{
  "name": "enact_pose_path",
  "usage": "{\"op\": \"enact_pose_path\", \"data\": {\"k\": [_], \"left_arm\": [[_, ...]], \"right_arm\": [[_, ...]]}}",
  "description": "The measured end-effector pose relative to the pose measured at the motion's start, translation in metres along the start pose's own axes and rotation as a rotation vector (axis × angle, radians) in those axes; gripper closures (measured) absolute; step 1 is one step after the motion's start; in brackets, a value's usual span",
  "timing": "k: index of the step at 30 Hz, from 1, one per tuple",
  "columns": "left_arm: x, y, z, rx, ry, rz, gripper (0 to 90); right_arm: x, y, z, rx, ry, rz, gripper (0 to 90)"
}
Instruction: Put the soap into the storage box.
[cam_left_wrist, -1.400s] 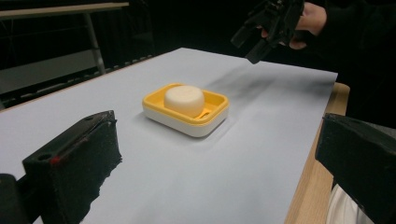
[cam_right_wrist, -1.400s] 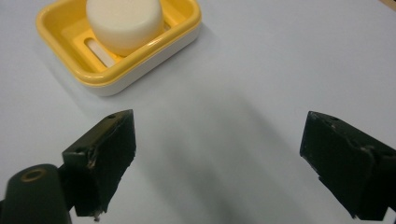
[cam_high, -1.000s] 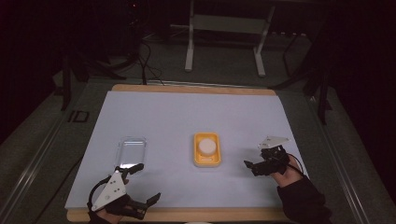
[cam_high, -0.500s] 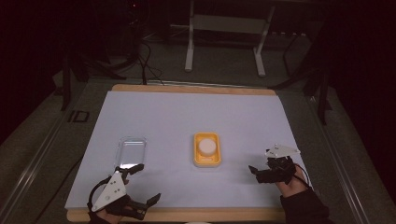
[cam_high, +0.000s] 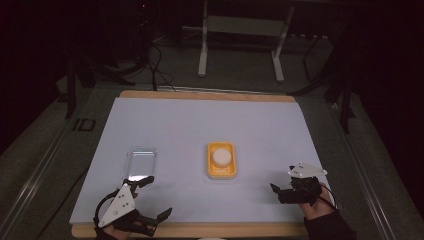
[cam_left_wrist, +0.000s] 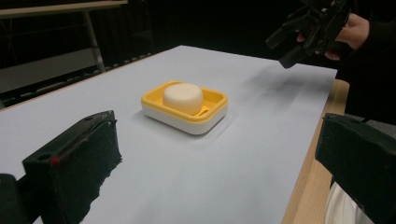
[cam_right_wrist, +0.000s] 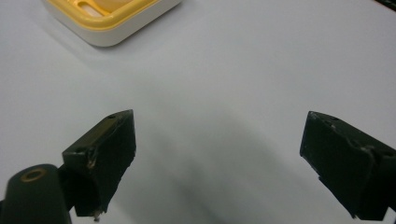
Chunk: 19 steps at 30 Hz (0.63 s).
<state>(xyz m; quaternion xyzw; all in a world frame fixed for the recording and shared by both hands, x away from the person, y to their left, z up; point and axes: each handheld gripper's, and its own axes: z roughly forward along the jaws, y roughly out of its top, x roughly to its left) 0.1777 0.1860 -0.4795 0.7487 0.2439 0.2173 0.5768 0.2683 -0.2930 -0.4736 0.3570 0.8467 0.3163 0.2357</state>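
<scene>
the left gripper (cam_high: 155, 200) sits at the near left corner of the table (cam_high: 200, 95), its two black jaws spread wide with nothing between them. in the left gripper view its jaws frame the soap dish (cam_left_wrist: 185, 107) ahead across bare white sheet (cam_left_wrist: 224, 172). one jaw reaches toward the clear lid (cam_high: 140, 161), which lies flat on the sheet just beyond it, left of the dish.

the right gripper (cam_high: 280, 192) is held near the right front corner, a hand (cam_high: 320, 207) and dark sleeve (cam_high: 330, 230) behind it. its jaws are also wide apart and hold nothing; the right gripper view shows only white sheet between them, with a corner of the dish at the top left. in the left gripper view the right gripper hangs above the sheet, clear of it.

the soap dish, yellow on top with a white base, stands near the middle of the sheet, between the two grippers and well apart from both. a round white soap (cam_high: 222, 156) rests in it.
</scene>
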Motion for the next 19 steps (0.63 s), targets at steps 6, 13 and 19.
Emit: {"op": "enact_pose_path", "data": {"k": [6, 13, 19], "left_arm": [[-0.0002, 0.0, 0.0003, 0.001, 0.0, 0.0, 0.0], [-0.0004, 0.0001, 0.0006, 0.001, -0.002, 0.002, 0.1], [-0.0004, 0.0003, 0.0004, 0.002, -0.001, 0.003, 0.0]], "right_arm": [[-0.0028, -0.0058, -0.0038, -0.005, -0.005, 0.008, 10.5], [-0.003, -0.0062, -0.0003, 0.008, 0.016, 0.008, 12.7], [-0.0022, -0.0058, 0.0014, 0.017, 0.005, 0.0, 12.8]]}}
